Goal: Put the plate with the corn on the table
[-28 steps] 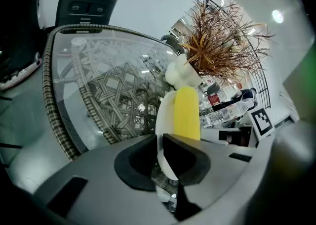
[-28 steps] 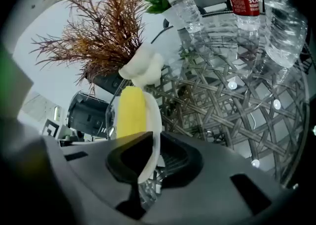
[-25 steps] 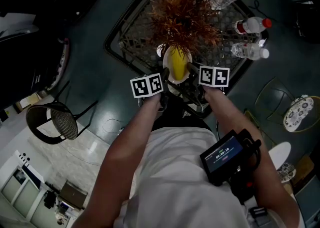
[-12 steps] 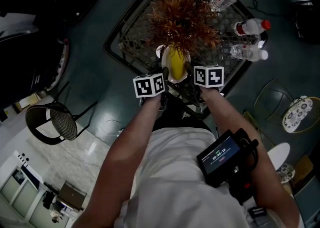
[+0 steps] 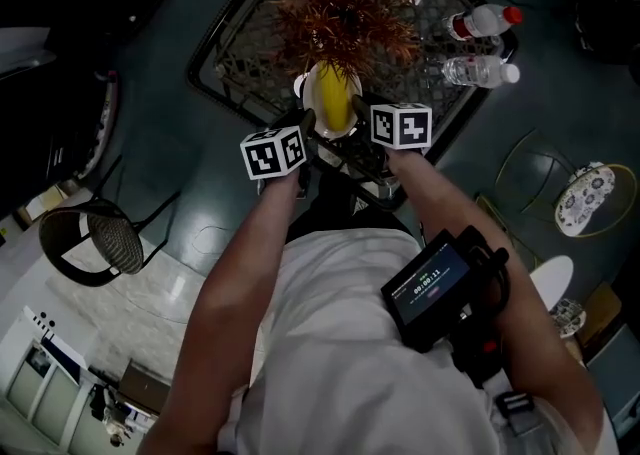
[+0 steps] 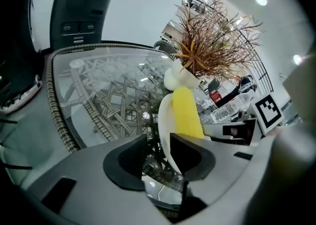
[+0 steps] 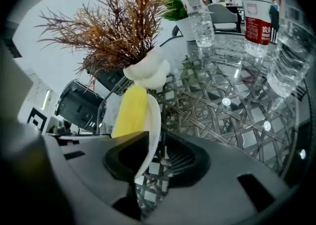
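Plate point(image 6: 165, 120) with corn point(image 6: 186, 112) down on the glass-topped wicker table point(image 6: 58, 115), toward its near edge, just in front of the white vase point(image 6: 173, 76) of dried stalks. From the head view, corn's long axis straight away from the body, pointing at the vase; near end of plate toward both tools. Left gripper point(image 6: 159, 152) at the near-left rim: jaws opening, wide apart, rim standing between the pads, no squeeze on it. Right gripper point(image 7: 155, 157) at the near-right rim, about equally close: jaws likewise apart, rim against one pad, wicker showing through the gap to the other. Probably no grip there, though hard to be sure from that angle. Nothing else in either tool. Water bottles point(image 7: 197, 14) well off to the right, clear of the work. Judged: placing all but done, plate seemingly at rest on the glass. Next move likely a retreat of both tools toward the body, along the corn's axis, rim slipping out of each gap. Sideways pull best avoided, lest a pad drag the rim and turn the plate into the vase.
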